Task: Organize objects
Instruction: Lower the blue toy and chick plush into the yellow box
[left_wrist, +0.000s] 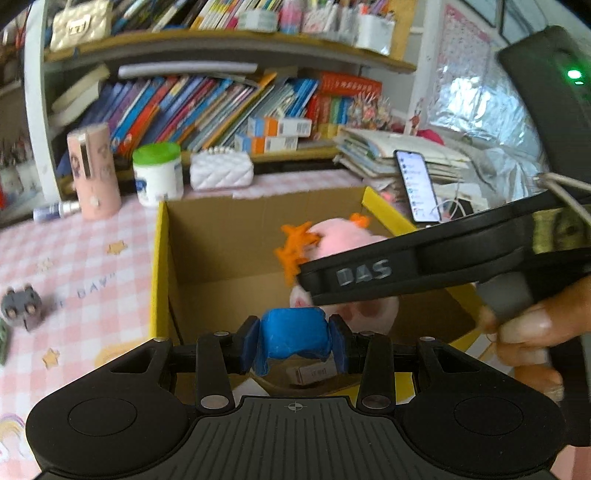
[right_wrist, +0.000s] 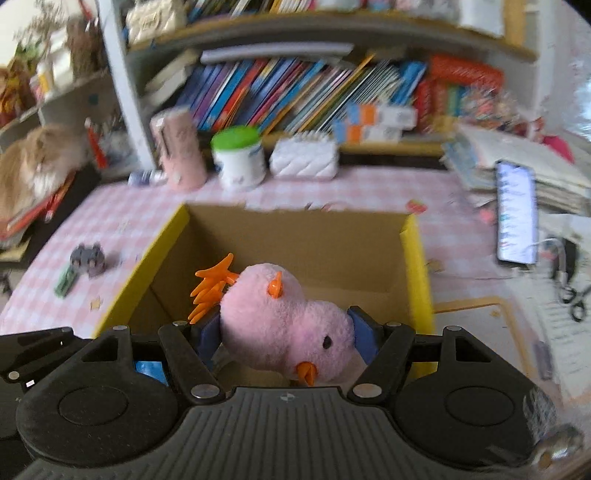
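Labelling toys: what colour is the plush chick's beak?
Orange, clearest in the right wrist view: plush chick's beak.

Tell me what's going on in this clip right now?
A person is tidying a cluttered desk with two handheld grippers. The left gripper is shut on a blue toy, and the right gripper is shut on a pink plush chick. Both are held over an open cardboard box on the pink checked tablecloth, neither item released yet.

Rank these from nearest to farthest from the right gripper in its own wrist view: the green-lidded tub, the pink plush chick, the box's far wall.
1. Pink plush chick, held in the right gripper.
2. Box's far wall, beyond it.
3. Green-lidded tub, by the shelf.
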